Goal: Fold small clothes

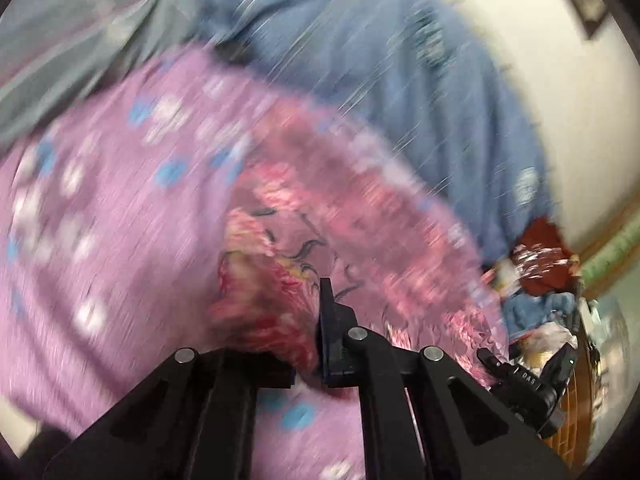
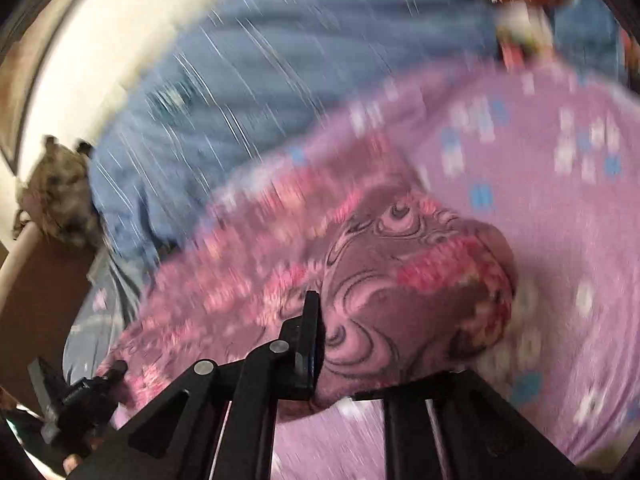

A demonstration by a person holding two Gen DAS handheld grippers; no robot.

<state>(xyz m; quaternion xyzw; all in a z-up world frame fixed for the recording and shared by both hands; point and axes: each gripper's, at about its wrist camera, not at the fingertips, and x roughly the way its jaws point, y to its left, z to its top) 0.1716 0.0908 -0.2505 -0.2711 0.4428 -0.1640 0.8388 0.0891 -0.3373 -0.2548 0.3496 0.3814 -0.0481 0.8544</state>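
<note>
A small pink-and-maroon patterned garment [image 1: 320, 224] lies over a lilac flowered sheet [image 1: 100, 200]; both views are motion-blurred. My left gripper [image 1: 296, 316] is shut on a bunched fold of the garment, with cloth wrapped over its left finger. My right gripper [image 2: 360, 340] is shut on another bunch of the same garment [image 2: 392, 280], which bulges between the fingers and hides the right one. The other gripper shows at the lower right of the left wrist view [image 1: 524, 380] and the lower left of the right wrist view [image 2: 76, 400].
A blue blanket [image 1: 380, 60] lies beyond the garment, also in the right wrist view [image 2: 240, 92]. A pale wall [image 1: 540, 60] stands behind. A red cloth pile [image 1: 540, 260] sits at the right. A brown furry object [image 2: 56, 196] and a brown board [image 2: 36, 300] are at left.
</note>
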